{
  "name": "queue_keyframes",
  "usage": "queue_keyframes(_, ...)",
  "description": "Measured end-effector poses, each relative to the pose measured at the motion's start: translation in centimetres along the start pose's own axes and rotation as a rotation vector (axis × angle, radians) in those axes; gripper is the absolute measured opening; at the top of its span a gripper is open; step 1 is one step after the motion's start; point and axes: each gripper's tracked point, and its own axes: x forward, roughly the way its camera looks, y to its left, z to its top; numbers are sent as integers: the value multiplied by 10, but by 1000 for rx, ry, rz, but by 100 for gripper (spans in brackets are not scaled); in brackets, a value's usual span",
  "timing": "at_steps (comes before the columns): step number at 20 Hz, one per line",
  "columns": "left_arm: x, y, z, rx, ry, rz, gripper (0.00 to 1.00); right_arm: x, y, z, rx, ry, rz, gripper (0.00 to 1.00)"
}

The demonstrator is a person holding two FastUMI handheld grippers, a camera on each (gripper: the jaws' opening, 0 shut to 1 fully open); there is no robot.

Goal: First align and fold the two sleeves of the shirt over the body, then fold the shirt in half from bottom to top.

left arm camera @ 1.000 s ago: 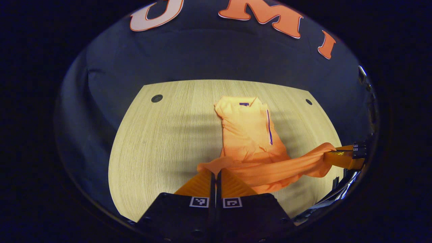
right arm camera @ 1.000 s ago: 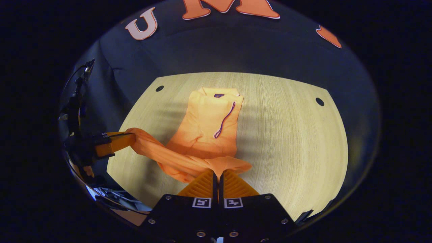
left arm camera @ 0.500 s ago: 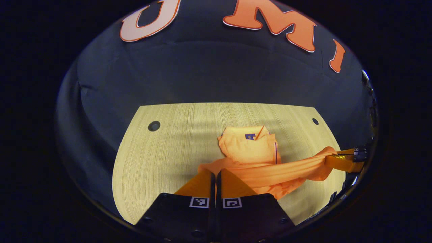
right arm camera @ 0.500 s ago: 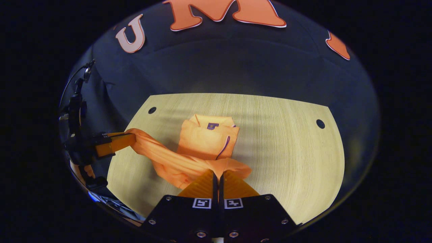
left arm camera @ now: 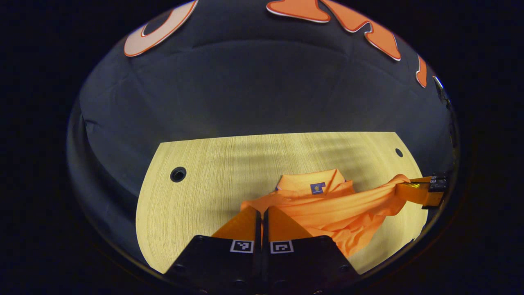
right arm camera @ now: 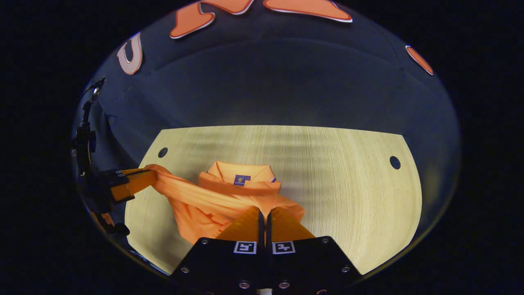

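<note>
The orange shirt (right arm camera: 229, 196) lies on the pale wooden worktop (right arm camera: 348, 184), a little left of the middle in the right gripper view. Its collar (right arm camera: 241, 177) with a small dark label is at the far end. The near hem is lifted off the worktop and stretched as a band between the two grippers, and it hangs just before the collar.

The left gripper (left arm camera: 262, 213) has its jaws pressed together on one corner of the hem, and the right gripper (right arm camera: 264, 213) pinches the other corner in the same way. Each one shows also at the side of the other view, with the cloth gathered at its tip.

I judge that the bottom-to-top fold is almost at its end, and several things could go wrong here.
- The hem looks bunched and twisted like a rope, not flat. If it is laid down so, the upper layer may wrinkle and the fold will not be clean.
- The cloth below the band sags in loose folds. It may crease under the top layer when the hem comes down.
- If one gripper goes farther than the other, the hem will land slanted to the collar.
- If one corner slips out or is let go too early, that side will fall short and the fold will open.
</note>
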Motion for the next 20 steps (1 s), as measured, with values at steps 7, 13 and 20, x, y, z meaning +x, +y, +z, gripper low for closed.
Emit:
queue_keyframes(7, 45, 5, -17, -39, 63, 37, 5, 33, -2, 6, 60, 44, 12, 10)
queue_keyframes(13, 37, 4, 5, -47, -20, 28, 100, 36, 7, 22, 93, -53, 33, 100)
queue_keyframes(20, -17, -6, 55, -60, -187, 5, 98, -9, 5, 62, 113, -250, 0, 99)
